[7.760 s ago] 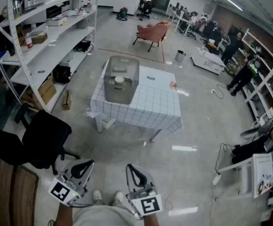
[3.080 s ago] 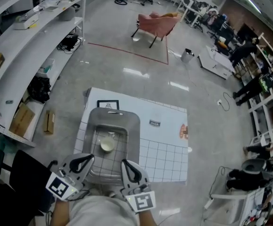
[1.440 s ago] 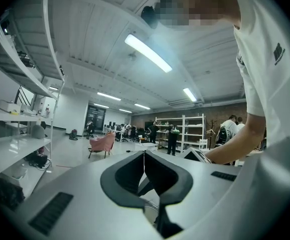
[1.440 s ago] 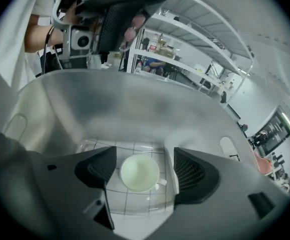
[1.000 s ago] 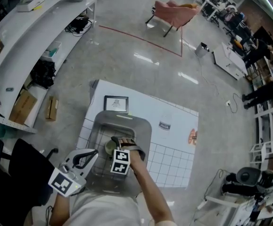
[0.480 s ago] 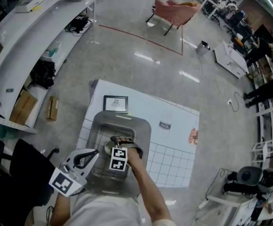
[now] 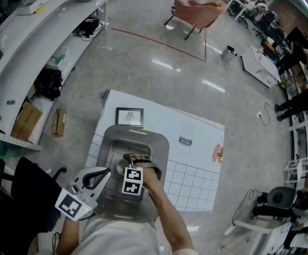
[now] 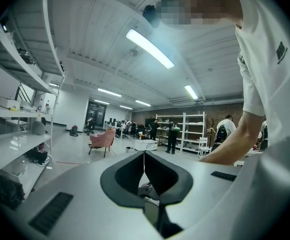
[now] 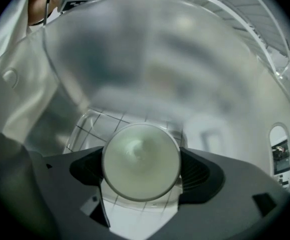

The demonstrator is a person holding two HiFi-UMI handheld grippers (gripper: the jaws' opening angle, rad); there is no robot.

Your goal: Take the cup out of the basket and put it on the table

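Glossy grey concrete floor (image 7: 143, 73), glare patches from the lights. Long white metal shelving (image 7: 42, 33) along the left; brown cardboard boxes (image 7: 28, 120) beneath it. Pink armchair (image 7: 195, 12) far, beyond a red floor-tape line (image 7: 159, 44). Black office chair (image 7: 23, 187) near left. Fluorescent ceiling strip lights (image 8: 150, 49) overhead.

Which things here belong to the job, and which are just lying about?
Part of the job: cup, gripped by the right gripper; basket around it; table underneath.

Just lying about: framed picture on the table, pink chair, cardboard box, shelves, shut left gripper held aside.
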